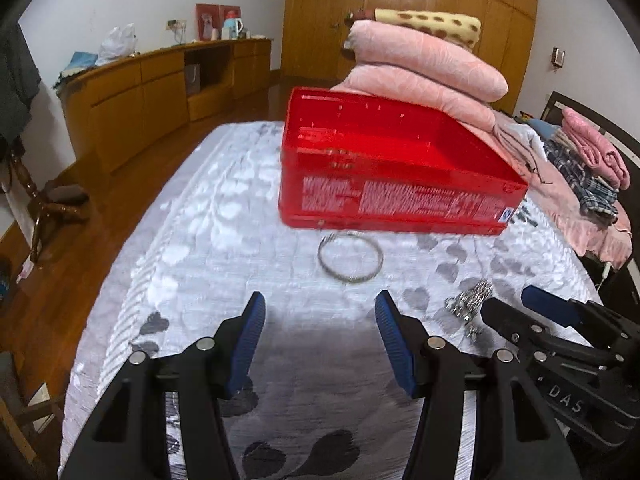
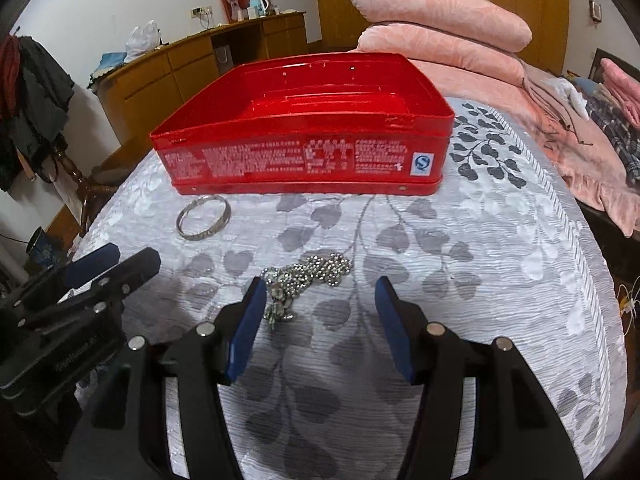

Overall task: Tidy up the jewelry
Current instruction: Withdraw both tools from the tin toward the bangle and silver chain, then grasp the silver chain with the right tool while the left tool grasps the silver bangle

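A: Bangle (image 1: pixel 351 257) flat on grey leaf-print bedspread (image 2: pixel 500 240), just near of open red tin (image 2: pixel 304 128). Beaded chain (image 2: pixel 308 276) heaped to right, apart from both.

B: Left gripper (image 1: pixel 320 312)?

A: Jaws apart, nothing between.

B: Right gripper (image 2: pixel 320 300)?

A: Parted too, empty; left pad (image 2: pixel 246 324) beside chain's near end.

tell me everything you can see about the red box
The red box is a shallow rectangular tin with rounded corners, glossy, metal by the look. Its lid is off and no contents show inside. White small print and a blue-and-white logo cover its near side. It sits flat on the grey leaf-patterned bedspread, just behind the silver bangle. Nothing grips it.
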A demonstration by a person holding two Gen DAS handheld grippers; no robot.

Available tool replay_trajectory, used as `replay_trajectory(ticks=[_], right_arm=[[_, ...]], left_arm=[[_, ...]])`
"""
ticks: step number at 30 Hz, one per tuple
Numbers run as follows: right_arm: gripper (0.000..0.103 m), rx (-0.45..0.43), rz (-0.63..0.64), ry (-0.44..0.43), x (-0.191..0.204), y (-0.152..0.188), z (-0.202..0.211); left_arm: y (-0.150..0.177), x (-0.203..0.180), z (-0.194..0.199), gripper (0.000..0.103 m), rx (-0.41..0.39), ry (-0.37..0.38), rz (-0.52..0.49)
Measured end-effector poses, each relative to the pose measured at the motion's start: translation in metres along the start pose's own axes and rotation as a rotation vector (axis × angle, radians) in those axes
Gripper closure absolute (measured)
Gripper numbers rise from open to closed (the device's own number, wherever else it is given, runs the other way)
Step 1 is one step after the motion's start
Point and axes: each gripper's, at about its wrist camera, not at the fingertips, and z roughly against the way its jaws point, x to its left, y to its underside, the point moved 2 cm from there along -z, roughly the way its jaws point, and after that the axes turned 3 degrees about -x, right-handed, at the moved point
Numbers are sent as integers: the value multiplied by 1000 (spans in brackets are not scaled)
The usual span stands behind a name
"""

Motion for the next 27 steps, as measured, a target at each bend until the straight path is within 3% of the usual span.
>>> replay_trajectory(ticks=[7,15,20,27], right_arm=[[47,14,-2,5,1,-1,-8],[33,51,-1,21,7,-3,-21],[30,64,17,43,11,-6,-28],[57,54,38,63,11,-7,-29]], left_arm=[[4,6,-3,46,26,-10,10],[5,13,-9,46,55,9,47],[5,14,-9,46,59,19,46],[5,14,-9,44,60,24,46]])
